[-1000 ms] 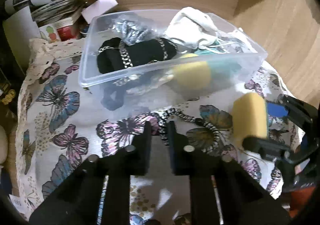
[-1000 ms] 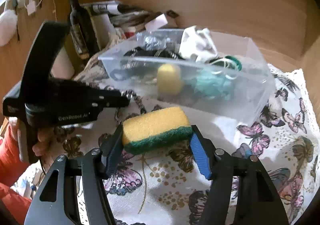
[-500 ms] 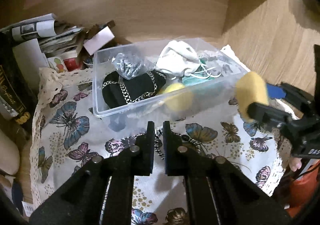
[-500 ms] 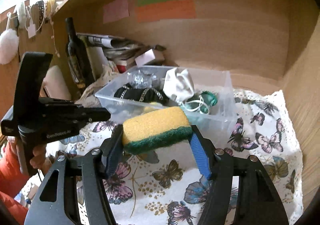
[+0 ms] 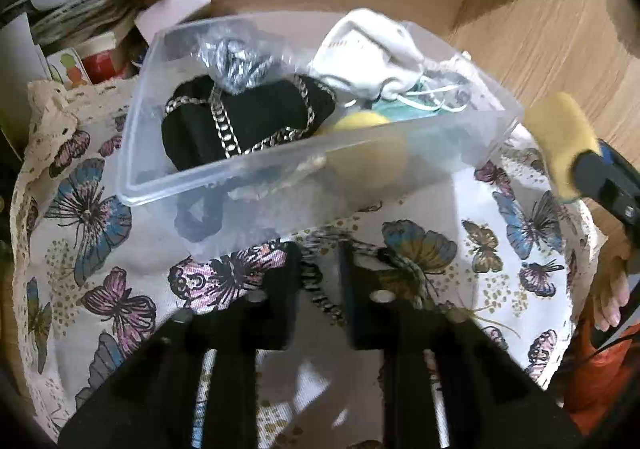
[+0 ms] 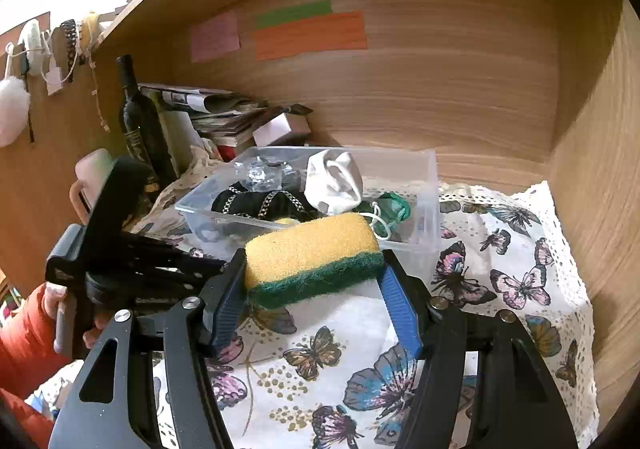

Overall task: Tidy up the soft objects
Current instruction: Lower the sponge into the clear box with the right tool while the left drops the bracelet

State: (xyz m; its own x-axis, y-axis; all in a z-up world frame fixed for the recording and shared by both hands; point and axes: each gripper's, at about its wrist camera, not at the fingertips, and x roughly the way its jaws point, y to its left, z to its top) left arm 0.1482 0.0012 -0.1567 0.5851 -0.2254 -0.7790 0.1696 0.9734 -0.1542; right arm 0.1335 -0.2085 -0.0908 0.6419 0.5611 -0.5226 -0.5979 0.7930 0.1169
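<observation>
Gripping a yellow-and-green sponge [image 6: 312,255] by its two short ends, the right gripper [image 6: 312,281] holds it above the butterfly-print tablecloth [image 6: 516,289], in front of the clear plastic bin [image 6: 430,185]. The blue finger pads [image 6: 400,313] press against the sponge on both sides, yellow face up, green scouring layer toward the camera.

From the left wrist view, the same sponge [image 5: 560,145] appears at the right edge, beside the right end of the bin [image 5: 176,185] and clear of the cloth [image 5: 520,233].

The left gripper [image 5: 318,281] is low over the tablecloth, just in front of the bin's near wall. Its jaws are nearly together, leaving a narrow gap. A black-and-white patterned cord [image 5: 320,289] runs through that gap; whether the jaws actually pinch it cannot be determined.

Bin contents:
- a black fabric item with a metal chain [image 5: 248,121], left portion
- a crinkled silver piece [image 5: 236,61], behind the black item
- a white face mask [image 5: 368,49], rear right
- a teal item with white loops [image 5: 404,105], right
- a second yellow sponge [image 5: 372,153], against the near wall

A dark bottle [image 6: 138,121] and stacked papers [image 6: 216,113] stand behind the bin, against the wooden back panel [image 6: 440,89].
</observation>
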